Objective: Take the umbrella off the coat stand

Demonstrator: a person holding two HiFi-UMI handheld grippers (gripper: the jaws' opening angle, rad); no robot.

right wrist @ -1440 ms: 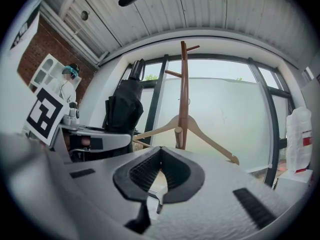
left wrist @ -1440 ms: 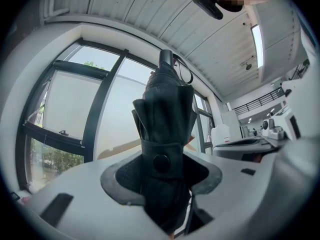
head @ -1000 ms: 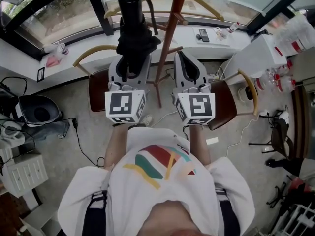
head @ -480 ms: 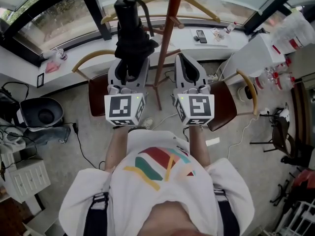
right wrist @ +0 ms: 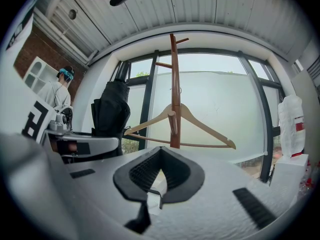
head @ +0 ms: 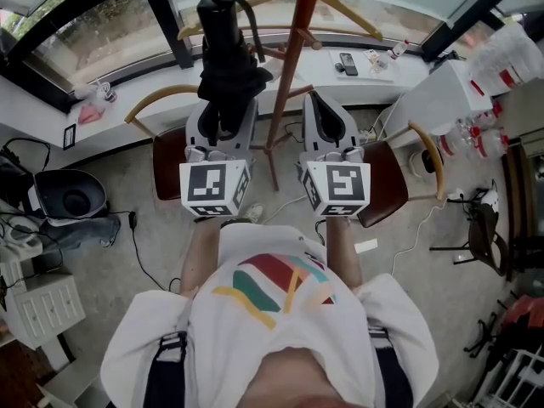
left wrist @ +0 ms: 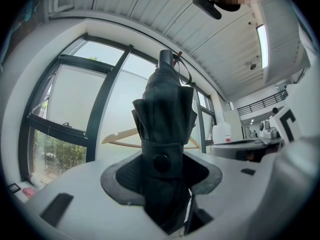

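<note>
**A:** Umbrella (head: pixel 226 62) is folded and upright, just left of the coat stand (head: pixel 287 75), with the left tool (head: pixel 223 116) clamped on its fabric. The right tool (head: pixel 326 113) has its jaws together, empty.

**B:** What could go wrong?

**A:** Its strap (head: pixel 248 14) may catch the hanger (head: pixel 357 17) on the stand, so pulling away could tip it. Soft fabric might also slip.

soft daylight floods through the windows (right wrist: pixel 215 104), blowing the glass out to white and leaving the umbrella (left wrist: pixel 165 134) a dark backlit shape. both gripper views bulge fisheye-style, with black vignetted corners.
</note>
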